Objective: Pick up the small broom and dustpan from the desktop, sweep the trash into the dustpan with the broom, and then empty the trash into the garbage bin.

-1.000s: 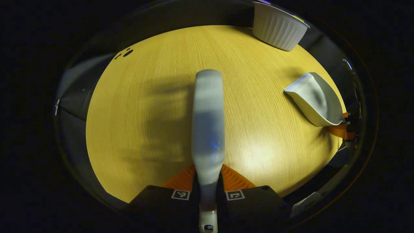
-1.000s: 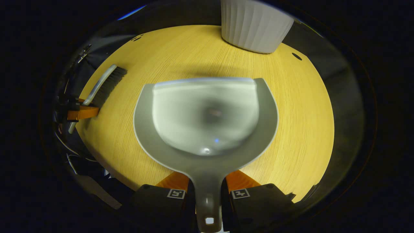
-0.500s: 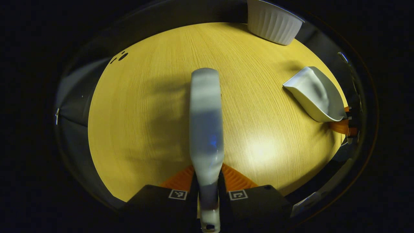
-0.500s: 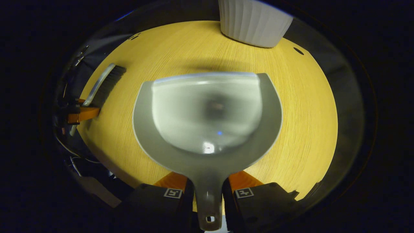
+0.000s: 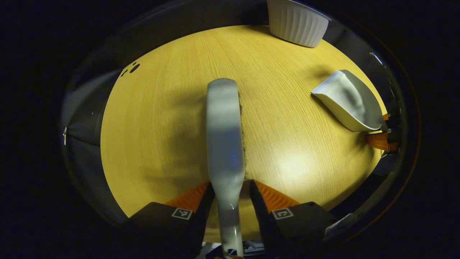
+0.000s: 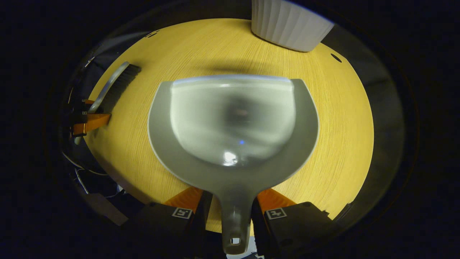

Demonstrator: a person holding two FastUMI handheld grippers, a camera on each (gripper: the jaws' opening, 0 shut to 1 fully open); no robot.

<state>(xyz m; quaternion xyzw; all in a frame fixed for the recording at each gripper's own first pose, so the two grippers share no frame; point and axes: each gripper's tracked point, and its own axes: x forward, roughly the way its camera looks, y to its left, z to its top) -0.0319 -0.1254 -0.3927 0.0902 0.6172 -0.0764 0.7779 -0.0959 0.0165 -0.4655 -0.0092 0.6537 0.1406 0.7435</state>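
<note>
In the left gripper view, the left tongs stand apart around the handle of the small broom. A strip of bench shows between the handle and the finger on the right of that view. The other finger lies close against the handle, and whether it touches cannot be told. The broom runs straight ahead from the tongs, back upward, with dark bristles peeping out along its right edge. It lies nearer than the garbage bin and to the left of it. The bin, white and ribbed, stands at the far rim of the bench. Nearer than the bin and a little to its right is the dustpan, its mouth turned toward the broom. The right tongs are at its handle end.

In the right gripper view, the broom lies well to the left of the bin, bristles down toward the bench, with the left tongs at its near end. The dustpan is directly in front of the bin and apart from it, its open edge facing the bin. The right tongs are spread to either side of its handle, with bench showing between the handle and the left finger.
</note>
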